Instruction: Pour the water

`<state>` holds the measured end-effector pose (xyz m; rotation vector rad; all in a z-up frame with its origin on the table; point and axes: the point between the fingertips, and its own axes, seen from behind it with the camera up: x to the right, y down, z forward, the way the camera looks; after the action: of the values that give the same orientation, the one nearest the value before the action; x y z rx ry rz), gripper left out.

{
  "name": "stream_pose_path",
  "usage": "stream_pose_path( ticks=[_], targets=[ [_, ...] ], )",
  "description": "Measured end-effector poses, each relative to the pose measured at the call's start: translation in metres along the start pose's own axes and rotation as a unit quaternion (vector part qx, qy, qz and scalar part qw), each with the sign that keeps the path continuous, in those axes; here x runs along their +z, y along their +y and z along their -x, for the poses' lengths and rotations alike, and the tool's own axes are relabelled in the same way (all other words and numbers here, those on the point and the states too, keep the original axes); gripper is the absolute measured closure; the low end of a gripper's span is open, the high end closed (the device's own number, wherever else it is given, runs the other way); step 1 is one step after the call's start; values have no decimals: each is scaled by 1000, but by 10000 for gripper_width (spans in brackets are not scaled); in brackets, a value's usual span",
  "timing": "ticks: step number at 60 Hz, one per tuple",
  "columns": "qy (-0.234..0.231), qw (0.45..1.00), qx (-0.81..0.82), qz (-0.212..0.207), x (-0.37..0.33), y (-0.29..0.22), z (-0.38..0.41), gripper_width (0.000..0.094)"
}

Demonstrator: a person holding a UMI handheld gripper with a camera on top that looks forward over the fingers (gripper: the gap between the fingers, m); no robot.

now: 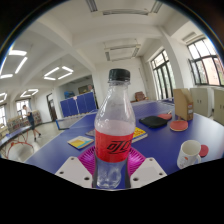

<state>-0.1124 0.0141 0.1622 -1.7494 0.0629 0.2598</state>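
The fingers [112, 172] are pinching a red-labelled bottle [115, 130] upright at the centre of the frame, cap still on. The white cup [189, 153] is sitting at lower right on the blue worktop [60, 150]. Judging ahead: uncapping, then tilting slowly over the cup.

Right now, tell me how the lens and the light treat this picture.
Gripper view: strong fisheye bend, so the ceiling light panels and windows curve; daylight through the windows is bright, near washed out; the bottle, held in the gripper, stays sharp and evenly lit; the blue table carries only a soft sheen.
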Motion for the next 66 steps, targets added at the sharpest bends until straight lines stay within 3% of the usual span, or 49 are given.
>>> stream_pose_path(
  ticks=[7,18,24,31,38,53,61,66],
  targets=[
    [-80,959,271,-19,-12,-63,3,562],
    [-221,720,657,-44,-31,-130,-39,564],
    [-232,622,746,-51,-26,-126,-72,563],
    [-251,540,800,-68,-29,-129,-99,562],
    [-240,484,838,-81,-23,-116,-126,565],
    [-258,532,805,-39,-24,-137,-116,564],
    [-258,731,632,-22,-42,-172,-100,561],
    [-227,867,440,-55,-48,-206,-120,561]
  ],
)
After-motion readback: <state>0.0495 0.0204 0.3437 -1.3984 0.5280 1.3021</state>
